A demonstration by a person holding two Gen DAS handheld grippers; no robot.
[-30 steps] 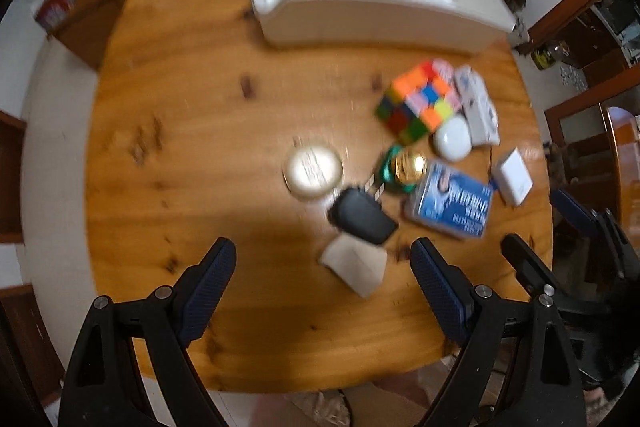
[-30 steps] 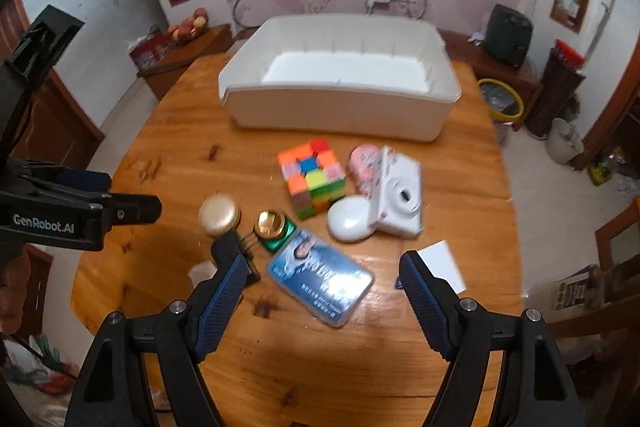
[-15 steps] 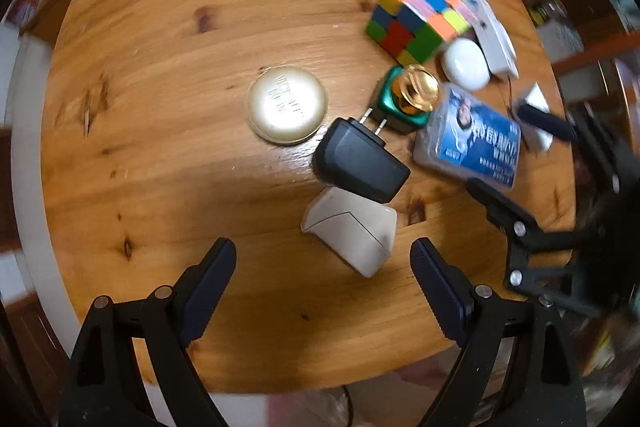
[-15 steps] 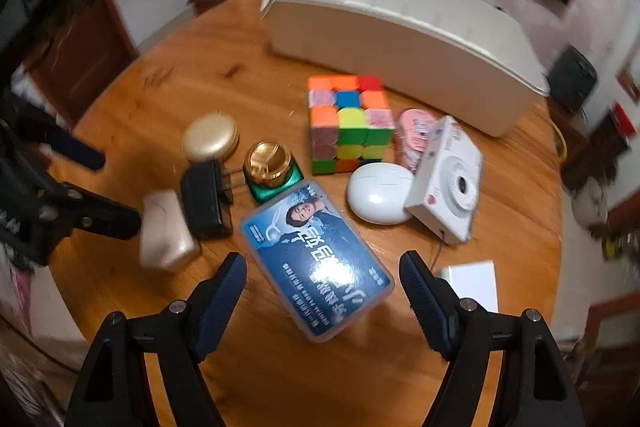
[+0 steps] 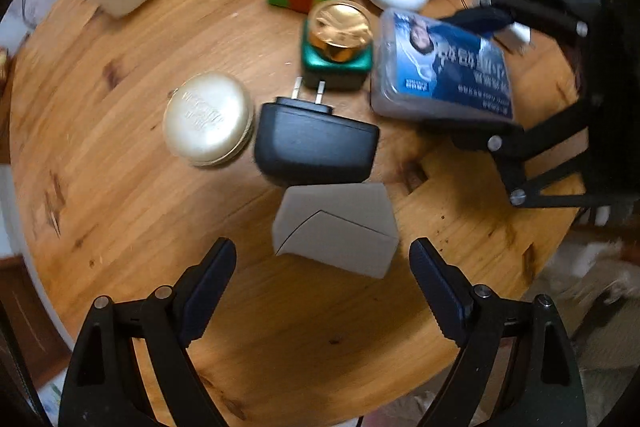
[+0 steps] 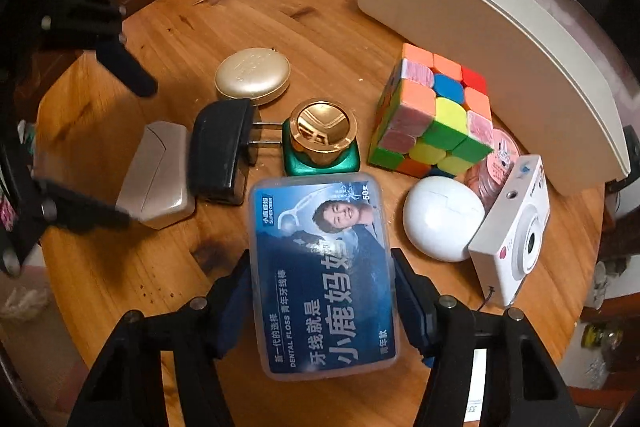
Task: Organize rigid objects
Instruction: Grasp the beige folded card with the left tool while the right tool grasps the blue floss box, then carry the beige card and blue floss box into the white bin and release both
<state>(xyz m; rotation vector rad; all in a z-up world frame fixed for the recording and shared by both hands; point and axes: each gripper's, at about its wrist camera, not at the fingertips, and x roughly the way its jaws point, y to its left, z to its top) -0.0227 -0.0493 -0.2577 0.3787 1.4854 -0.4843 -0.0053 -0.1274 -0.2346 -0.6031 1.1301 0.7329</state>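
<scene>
Right wrist view, right tool (image 6: 322,297) closing around floss box (image 6: 322,275), contact seemingly made, left tool (image 5: 322,291) spread.

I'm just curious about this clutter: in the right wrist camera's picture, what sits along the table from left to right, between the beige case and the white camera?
Beige case → black plug adapter → gold-capped green jar → colour cube → white camera.

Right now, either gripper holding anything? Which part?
Right gripper: jaws closing on the long sides of the blue-labelled clear plastic dental floss box, near end. Left gripper: open, nothing held; the beige angular case lies ahead.
</scene>
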